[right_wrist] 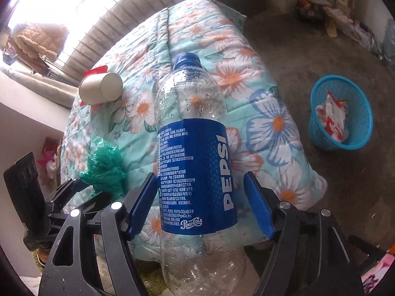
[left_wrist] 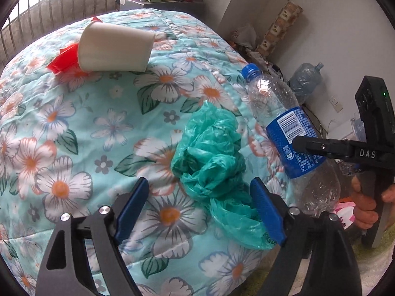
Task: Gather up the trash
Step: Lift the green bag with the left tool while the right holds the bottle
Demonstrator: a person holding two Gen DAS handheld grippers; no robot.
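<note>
I have the left gripper [left_wrist: 200, 209] with its jaws spread wide around the crumpled green bag [left_wrist: 209, 153] on the flowered quilt [left_wrist: 74, 135], pads not pressing it. My right gripper [right_wrist: 200, 204] straddles the bottle [right_wrist: 195, 153]; the left pad meets the label, the right stands clear, so nothing is pinched. Risk: the round bottle could roll off the quilt's edge, and thin film may slip from the pads. The blue basket [right_wrist: 318, 98] sits well apart on the floor.

A cup [left_wrist: 114, 48] lies on the bed [left_wrist: 74, 123], behind the bag [left_wrist: 209, 153].
</note>
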